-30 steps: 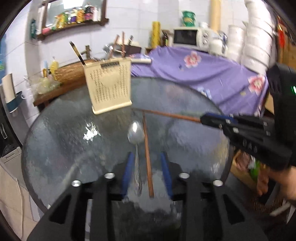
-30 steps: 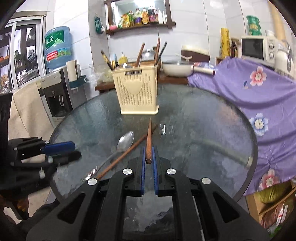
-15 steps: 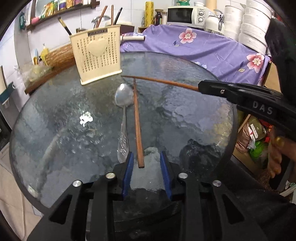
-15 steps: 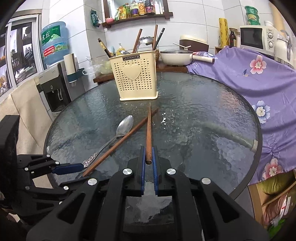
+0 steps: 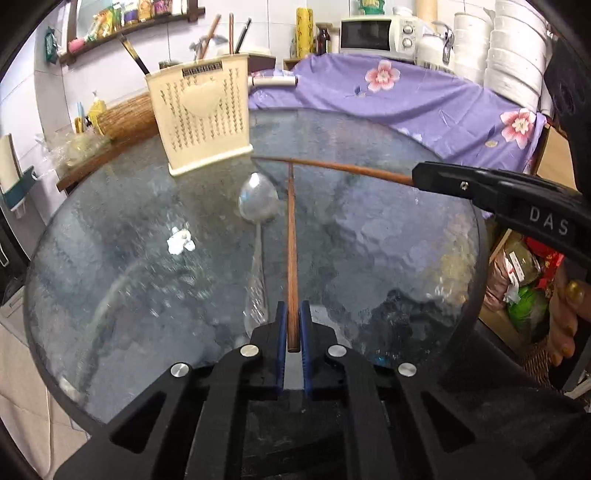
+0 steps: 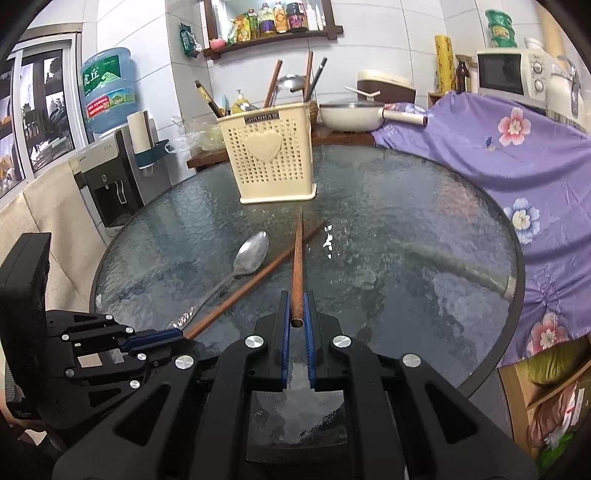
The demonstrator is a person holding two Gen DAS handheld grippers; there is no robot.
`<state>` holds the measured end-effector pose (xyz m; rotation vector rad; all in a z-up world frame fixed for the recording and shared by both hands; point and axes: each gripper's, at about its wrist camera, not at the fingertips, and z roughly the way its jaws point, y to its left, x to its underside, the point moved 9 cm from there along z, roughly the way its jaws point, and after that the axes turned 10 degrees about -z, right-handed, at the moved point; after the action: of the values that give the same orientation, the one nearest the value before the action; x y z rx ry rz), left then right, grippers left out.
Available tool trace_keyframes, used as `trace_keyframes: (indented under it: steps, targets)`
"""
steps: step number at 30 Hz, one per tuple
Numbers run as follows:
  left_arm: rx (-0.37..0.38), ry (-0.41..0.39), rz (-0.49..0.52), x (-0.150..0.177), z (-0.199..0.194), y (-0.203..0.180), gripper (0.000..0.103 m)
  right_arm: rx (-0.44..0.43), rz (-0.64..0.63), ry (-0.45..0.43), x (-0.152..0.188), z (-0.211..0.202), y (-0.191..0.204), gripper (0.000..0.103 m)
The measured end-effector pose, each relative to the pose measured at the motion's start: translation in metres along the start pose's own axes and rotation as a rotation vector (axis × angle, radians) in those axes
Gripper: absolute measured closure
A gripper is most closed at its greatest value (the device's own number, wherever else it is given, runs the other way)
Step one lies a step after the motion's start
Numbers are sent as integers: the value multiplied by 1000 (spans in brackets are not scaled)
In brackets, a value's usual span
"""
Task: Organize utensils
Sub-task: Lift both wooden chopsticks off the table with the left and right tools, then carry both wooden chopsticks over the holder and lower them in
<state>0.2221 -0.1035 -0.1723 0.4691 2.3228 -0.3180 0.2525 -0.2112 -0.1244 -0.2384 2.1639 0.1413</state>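
Both chopsticks are now gripped: the left tool (image 5: 291, 325) has just closed on one chopstick (image 5: 291, 251) lying on the bench (image 5: 388, 240) middle, the right tool (image 6: 297, 314) clamps the other chopstick (image 6: 297, 254). Next, I think, lift both into the cream utensil holder (image 6: 271, 158) at the far edge, leaving the spoon (image 6: 251, 254).

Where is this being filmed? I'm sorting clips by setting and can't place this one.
Most likely a home kitchen or dining corner: a microwave and a pan sit behind a round glass table, a wall shelf holds bottles, and a water dispenser stands by the window.
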Motion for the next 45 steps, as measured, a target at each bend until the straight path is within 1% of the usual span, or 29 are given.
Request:
trace_keyframes:
  steps: [2, 5, 10, 15, 19, 24, 28, 33, 36, 42, 45]
  targets:
    - [-11, -56, 6, -14, -15, 0, 96, 5, -11, -22, -7, -6, 0, 95]
    - [2, -148, -27, -43, -40, 2, 96, 8, -28, -62, -24, -16, 1, 95]
    - [38, -298, -77, -89, -78, 6, 96, -3, -51, -142, -61, -33, 1, 95]
    - [61, -384, -96, -123, -92, 4, 96, -3, -79, -216, -99, -43, -2, 95]
    - [69, -415, -92, -141, -95, 1, 96, -8, -92, -254, -124, -44, -4, 95]
    - [82, -431, -90, -164, -99, 1, 96, -22, -122, -281, -151, -42, -4, 95]
    - [100, -408, -96, -184, -95, 6, 96, -51, -114, -274, -169, -36, -7, 95]
    - [124, -370, -94, -212, -85, 12, 96, -108, -99, -244, -198, -22, -15, 95]
    - [144, -329, -97, -229, -77, 16, 96, -140, -95, -210, -216, -12, -19, 95]
    - [178, -274, -105, -255, -69, 22, 96, -166, -120, -150, -244, 4, -19, 95]
    - [176, -272, -97, -264, -71, 25, 96, -178, -113, -135, -255, 8, -23, 95]
